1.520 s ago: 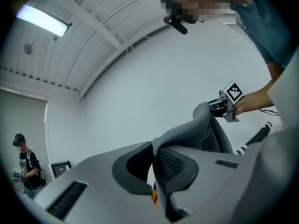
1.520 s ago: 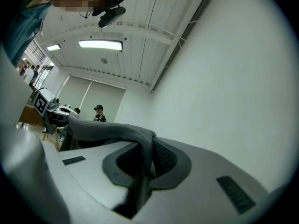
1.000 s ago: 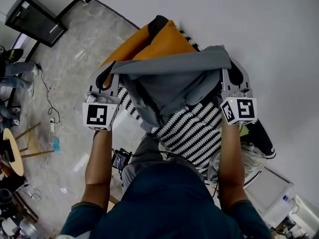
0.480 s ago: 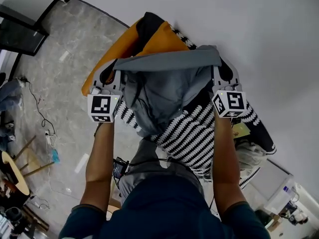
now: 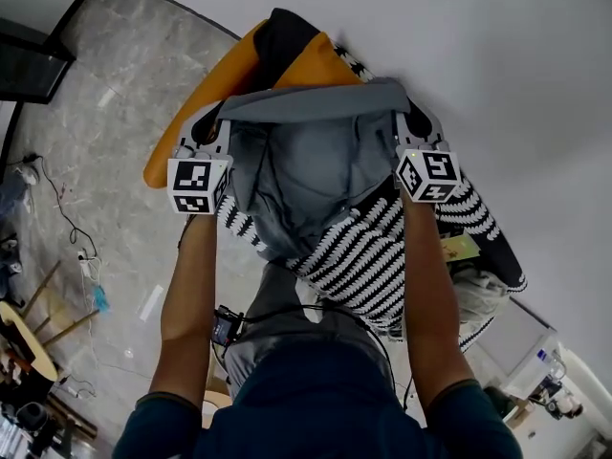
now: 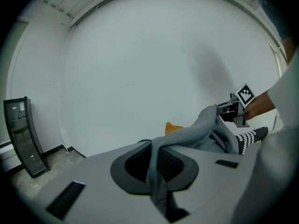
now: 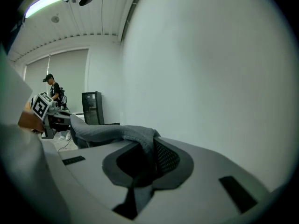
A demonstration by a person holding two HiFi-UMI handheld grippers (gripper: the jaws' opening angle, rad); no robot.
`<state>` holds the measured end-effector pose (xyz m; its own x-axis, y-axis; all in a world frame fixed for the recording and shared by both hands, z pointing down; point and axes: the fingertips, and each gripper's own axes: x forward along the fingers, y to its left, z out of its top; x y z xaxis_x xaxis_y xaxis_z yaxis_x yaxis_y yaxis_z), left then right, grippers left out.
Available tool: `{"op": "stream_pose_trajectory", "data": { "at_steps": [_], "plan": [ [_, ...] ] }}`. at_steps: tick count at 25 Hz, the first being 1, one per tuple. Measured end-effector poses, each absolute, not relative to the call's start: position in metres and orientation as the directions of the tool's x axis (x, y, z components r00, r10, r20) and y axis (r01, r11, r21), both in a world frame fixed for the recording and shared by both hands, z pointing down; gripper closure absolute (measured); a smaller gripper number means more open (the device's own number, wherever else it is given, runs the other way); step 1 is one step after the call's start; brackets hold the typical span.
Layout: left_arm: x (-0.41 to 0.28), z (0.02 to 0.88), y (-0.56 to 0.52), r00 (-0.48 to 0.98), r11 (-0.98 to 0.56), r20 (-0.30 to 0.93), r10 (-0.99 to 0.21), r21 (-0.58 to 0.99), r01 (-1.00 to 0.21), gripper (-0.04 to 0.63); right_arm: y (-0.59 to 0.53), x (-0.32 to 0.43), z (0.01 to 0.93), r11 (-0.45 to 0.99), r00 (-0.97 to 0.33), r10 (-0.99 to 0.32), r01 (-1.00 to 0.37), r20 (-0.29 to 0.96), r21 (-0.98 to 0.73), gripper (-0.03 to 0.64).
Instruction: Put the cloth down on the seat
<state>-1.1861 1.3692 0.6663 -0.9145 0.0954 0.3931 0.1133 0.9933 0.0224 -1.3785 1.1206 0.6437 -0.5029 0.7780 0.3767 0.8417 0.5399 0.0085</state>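
Head view: the grey cloth (image 5: 306,165) hangs stretched in the air above the orange seat (image 5: 206,89) and its striped blanket (image 5: 368,256), one top corner pinched by each of the left gripper (image 5: 220,120) and right gripper (image 5: 409,118).

Soft, matt grey fabric in the cloth (image 5: 306,175), finely textured. Chunky black-and-white knit covering the seat (image 5: 368,256); smooth matt orange fabric on the cushion (image 5: 320,70). Glossy veined stone for the floor (image 5: 105,132); smooth matt wall (image 5: 497,55).
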Motion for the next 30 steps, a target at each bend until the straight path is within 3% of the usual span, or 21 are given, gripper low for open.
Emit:
{"op": "stream_pose_trajectory", "data": {
  "at_steps": [6,13,22,28,29,30],
  "plan": [
    [-1.191,0.706,1.373,-0.885,0.993,0.463,0.041,0.076,0.086,0.583,1.119,-1.385,0.703,0.565,-0.46,0.735,0.822,0.499,-0.074,0.578],
    [-1.171,0.741,1.373,-0.827,0.988,0.562,-0.012,0.132,0.075,0.402,1.103,-1.387,0.733,0.594,-0.417,0.673,0.797,0.611,-0.11,0.543],
    [-1.13,0.722,1.361,-0.814,0.994,0.58,0.028,0.068,0.083,0.393,1.051,-1.364,0.726,0.609,-0.317,0.655,0.759,0.686,-0.23,0.419],
    [-1.109,0.687,1.336,-0.836,0.997,0.547,0.042,0.033,0.071,0.393,1.025,-1.34,0.688,0.574,-0.33,0.695,0.789,0.639,-0.218,0.419],
    [-1.106,0.679,1.329,-0.842,0.997,0.538,0.043,0.028,0.069,0.393,1.026,-1.333,0.674,0.547,-0.33,0.724,0.81,0.606,-0.213,0.447],
    [-1.102,0.669,1.323,-0.849,0.998,0.527,0.045,0.022,0.067,0.393,1.029,-1.325,0.658,0.512,-0.326,0.758,0.835,0.565,-0.204,0.533]
  ]
}}
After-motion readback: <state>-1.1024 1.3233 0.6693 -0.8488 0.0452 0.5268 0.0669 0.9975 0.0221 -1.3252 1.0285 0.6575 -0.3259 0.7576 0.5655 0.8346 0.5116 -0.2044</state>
